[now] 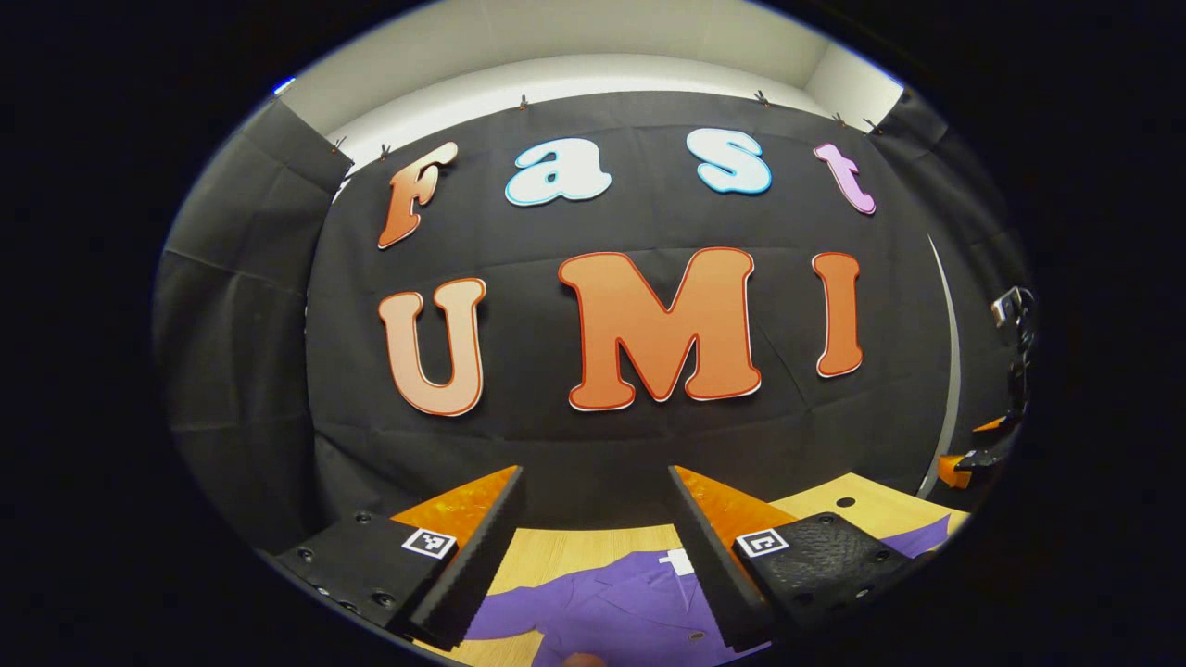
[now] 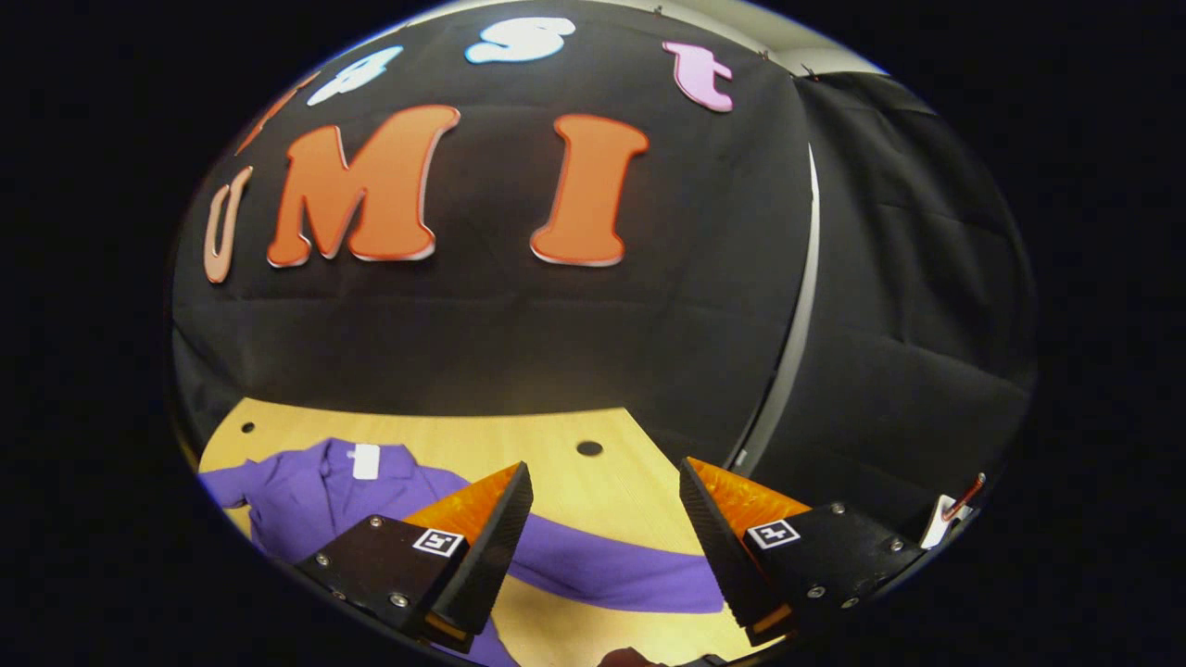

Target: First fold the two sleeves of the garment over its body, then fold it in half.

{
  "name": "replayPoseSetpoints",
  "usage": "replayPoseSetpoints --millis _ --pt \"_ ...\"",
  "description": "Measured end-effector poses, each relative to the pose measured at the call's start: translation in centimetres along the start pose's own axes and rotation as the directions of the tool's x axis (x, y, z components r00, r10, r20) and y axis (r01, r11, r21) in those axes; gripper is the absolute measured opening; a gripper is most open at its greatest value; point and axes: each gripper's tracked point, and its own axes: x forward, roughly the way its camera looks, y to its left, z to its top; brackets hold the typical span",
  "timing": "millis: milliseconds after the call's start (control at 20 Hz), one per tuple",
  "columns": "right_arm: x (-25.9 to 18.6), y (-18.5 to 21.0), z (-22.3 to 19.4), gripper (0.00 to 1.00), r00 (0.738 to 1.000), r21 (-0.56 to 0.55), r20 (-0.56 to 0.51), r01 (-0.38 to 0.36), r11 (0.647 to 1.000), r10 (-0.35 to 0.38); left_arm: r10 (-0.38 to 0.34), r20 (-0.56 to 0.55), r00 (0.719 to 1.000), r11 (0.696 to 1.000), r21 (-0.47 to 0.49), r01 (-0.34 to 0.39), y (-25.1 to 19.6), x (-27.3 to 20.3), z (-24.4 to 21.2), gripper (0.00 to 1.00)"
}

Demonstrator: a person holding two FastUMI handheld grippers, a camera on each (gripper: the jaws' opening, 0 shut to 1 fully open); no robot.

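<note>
Hovering with fingers spread, left gripper (image 1: pixel 598 547) and right gripper (image 2: pixel 602 542) face the unfolded shirt (image 2: pixel 315 496) on the table (image 2: pixel 593 482); next, likely pinching a sleeve (image 2: pixel 621 570).

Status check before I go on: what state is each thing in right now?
Left gripper: open, holding nothing, above the shirt.
Right gripper: open, holding nothing, above the sleeve.
Purple shirt: spread flat on the table, unfolded.
Sleeve: stretched outward, not yet folded over.
</note>
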Motion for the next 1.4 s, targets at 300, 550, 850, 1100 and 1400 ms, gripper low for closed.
replayPoseSetpoints --millis 300,550,850,1100,1400 --pt "3.9 -4.5 -9.7 0.96 0.927 0.057 -0.373 0.072 0.996 -0.045 0.019 -0.036 0.999 1.0 0.019 -0.018 0.1 -0.9 -1.0 0.94" --pt "5.1 -8.0 -13.5 0.96 0.832 0.098 -0.554 0.102 0.99 -0.031 0.024 -0.069 0.997 0.999 0.039 -0.021 -0.4 -1.6 -1.8 0.94" --pt "6.2 -9.8 -16.8 0.97 0.704 0.133 -0.71 0.11 0.985 0.017 0.055 -0.119 0.991 0.997 0.064 -0.048 -0.6 -2.4 -3.1 0.94" --pt "7.4 -10.2 -19.7 0.96 0.606 0.121 -0.794 0.079 0.99 0.049 0.092 -0.17 0.981 0.993 0.085 -0.078 -0.7 -2.8 -4.7 0.94" --pt "8.9 -10.7 -22.4 0.97 0.533 0.108 -0.844 0.059 0.992 0.061 0.142 -0.233 0.962 0.987 0.102 -0.121 -0.9 -3.8 -6.8 0.94"
